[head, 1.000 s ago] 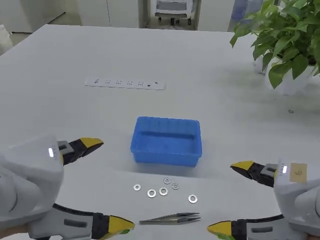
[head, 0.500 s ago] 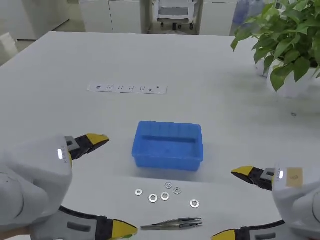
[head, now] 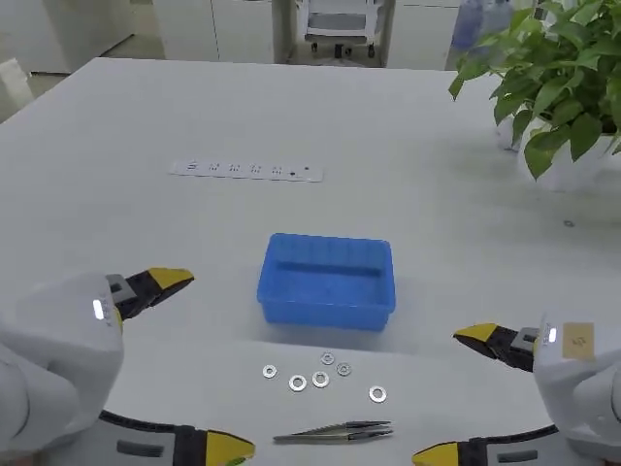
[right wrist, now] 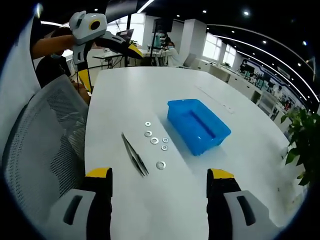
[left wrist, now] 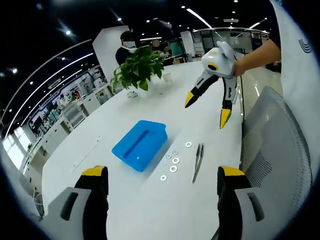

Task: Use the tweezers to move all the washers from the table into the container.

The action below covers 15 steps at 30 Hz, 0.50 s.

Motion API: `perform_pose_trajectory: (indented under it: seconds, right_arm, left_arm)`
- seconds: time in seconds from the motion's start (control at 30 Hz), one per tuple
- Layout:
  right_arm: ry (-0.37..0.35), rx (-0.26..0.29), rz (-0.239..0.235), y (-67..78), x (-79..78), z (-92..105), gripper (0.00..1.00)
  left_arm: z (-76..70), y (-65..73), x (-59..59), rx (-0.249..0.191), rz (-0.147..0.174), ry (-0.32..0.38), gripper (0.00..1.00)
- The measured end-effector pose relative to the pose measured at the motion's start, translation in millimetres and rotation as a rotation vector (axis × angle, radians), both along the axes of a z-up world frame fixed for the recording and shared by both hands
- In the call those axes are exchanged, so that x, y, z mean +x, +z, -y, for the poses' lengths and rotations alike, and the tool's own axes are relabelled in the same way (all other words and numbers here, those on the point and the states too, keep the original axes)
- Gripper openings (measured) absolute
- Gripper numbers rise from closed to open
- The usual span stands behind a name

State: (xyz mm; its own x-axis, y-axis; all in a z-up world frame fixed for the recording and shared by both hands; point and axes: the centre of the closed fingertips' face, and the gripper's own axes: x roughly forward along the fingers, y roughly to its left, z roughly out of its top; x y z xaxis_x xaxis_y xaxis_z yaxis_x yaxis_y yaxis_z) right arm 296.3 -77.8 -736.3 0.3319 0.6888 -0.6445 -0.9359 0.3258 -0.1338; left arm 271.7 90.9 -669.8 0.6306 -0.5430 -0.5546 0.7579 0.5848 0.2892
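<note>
Left hand-held gripper [head: 213,362] eased back; it and right hand-held gripper [head: 440,394] both spread, empty. Tweezers [head: 335,432] nearside of container [head: 325,305], past washers [head: 320,380], long axis parallel its front wall, roughly midway between both

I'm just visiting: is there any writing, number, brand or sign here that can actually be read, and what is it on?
No text can be read for certain.
Yellowish label on the right gripper: a dark mark, too blurred to read.
Power strip: tiny markings, too small to read.
Sleeve: a striped emblem, no legible letters.
Blue container, tweezers, washers: no text visible.
</note>
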Motion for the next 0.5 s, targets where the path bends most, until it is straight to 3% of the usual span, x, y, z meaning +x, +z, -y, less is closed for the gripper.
perform_pose_trajectory:
  seconds: [0.13, 0.23, 0.27, 0.37, 0.5]
  right_arm:
    - [0.008, -0.013, 0.004, 3.1, -0.1, -1.1, 0.77]
    - [0.009, -0.015, 0.008, 6.2, -0.7, -1.3, 0.77]
    - [0.008, -0.015, 0.008, 7.2, -1.2, -1.2, 0.77]
    - [0.003, -0.022, 0.007, 7.5, -2.6, -0.4, 0.77]
    - [0.004, -0.036, 0.000, 5.6, -7.6, -0.5, 0.77]
  left_arm:
    - [-7.7, 0.7, 0.0, -0.001, -0.002, 0.022, 0.95]
    - [-2.2, 11.2, -0.3, -0.168, -0.026, 0.065, 0.96]
    - [-5.3, 12.3, 0.7, -0.182, -0.023, 0.080, 0.96]
    - [-11.5, 7.3, -0.6, -0.128, -0.024, 0.075, 0.96]
    - [-14.0, 4.7, -2.8, -0.149, -0.045, 0.073, 0.96]
